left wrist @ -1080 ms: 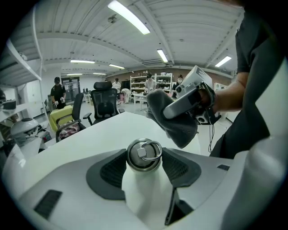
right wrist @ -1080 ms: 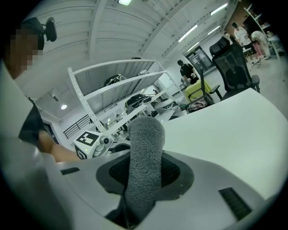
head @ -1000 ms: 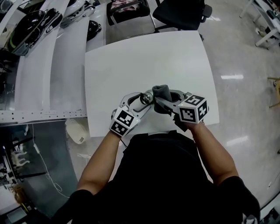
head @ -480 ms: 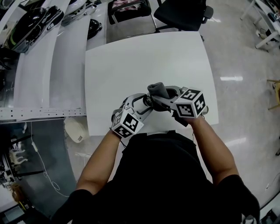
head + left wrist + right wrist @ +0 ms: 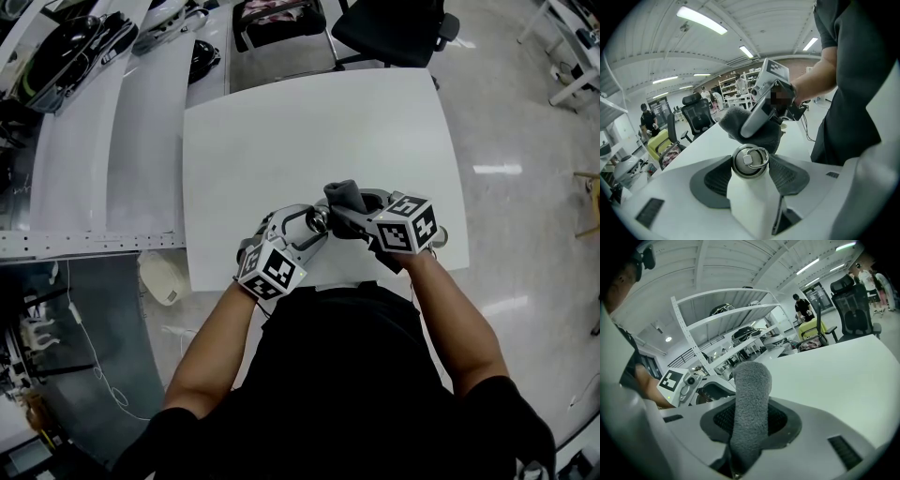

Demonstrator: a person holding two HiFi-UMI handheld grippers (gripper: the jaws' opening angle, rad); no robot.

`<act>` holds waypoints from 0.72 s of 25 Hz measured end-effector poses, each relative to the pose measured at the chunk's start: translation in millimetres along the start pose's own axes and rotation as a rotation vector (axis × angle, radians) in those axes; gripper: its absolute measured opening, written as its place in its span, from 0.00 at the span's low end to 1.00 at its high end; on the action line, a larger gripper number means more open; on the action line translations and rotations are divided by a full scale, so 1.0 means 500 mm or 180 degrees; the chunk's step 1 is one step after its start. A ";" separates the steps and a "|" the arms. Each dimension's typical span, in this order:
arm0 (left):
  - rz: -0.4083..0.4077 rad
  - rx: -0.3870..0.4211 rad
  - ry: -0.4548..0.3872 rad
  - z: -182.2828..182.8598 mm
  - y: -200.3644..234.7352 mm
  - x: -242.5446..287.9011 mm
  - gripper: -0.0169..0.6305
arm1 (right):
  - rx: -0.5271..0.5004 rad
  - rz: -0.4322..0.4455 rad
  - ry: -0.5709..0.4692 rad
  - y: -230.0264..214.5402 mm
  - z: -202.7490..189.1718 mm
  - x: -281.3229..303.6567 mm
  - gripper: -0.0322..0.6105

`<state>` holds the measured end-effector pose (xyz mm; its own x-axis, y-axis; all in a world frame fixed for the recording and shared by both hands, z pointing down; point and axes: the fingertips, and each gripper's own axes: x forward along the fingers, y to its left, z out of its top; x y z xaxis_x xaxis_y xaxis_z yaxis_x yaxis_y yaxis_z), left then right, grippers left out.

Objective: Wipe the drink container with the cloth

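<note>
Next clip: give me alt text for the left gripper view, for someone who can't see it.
A white bottle with a metal ring cap is clamped between the left gripper's jaws, with a white table beyond. The right gripper holds a gray cloth right at the cap, and the person's dark shirt fills the right side.

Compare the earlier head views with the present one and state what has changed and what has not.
The left gripper shifted slightly right, toward the right gripper, which eased a little left and further over the table. The cloth swept left, then back. Nothing was taken or released: the left gripper stays shut on the drink container and the right gripper stays shut on the cloth.
</note>
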<state>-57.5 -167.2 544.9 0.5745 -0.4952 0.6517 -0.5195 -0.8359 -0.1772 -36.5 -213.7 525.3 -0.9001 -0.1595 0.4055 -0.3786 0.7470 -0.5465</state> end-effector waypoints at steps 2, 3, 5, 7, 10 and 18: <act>-0.0005 0.0017 0.0005 -0.001 0.000 -0.001 0.42 | 0.0024 -0.0029 -0.0003 -0.009 -0.003 0.002 0.22; -0.0008 0.0027 0.0010 -0.001 0.000 -0.001 0.42 | 0.0033 -0.0042 -0.0003 -0.013 -0.005 0.002 0.22; -0.0012 0.0051 0.0018 0.000 -0.002 -0.001 0.42 | 0.0048 -0.0069 -0.0002 -0.020 -0.008 0.001 0.22; -0.0011 0.0062 0.0018 0.001 -0.002 0.000 0.42 | 0.0057 -0.0099 0.0003 -0.028 -0.011 0.001 0.22; -0.0011 0.0055 0.0014 0.002 -0.002 0.000 0.42 | 0.0064 -0.0165 0.0023 -0.043 -0.019 -0.001 0.22; -0.0027 0.0070 0.0005 0.000 -0.002 0.000 0.42 | 0.0111 -0.0336 0.0090 -0.087 -0.049 -0.003 0.22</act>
<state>-57.0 -166.5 545.2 0.5778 -0.4877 0.6544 -0.5005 -0.8451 -0.1879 -13.5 -230.2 566.7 -0.8485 -0.2174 0.4824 -0.4786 0.7041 -0.5246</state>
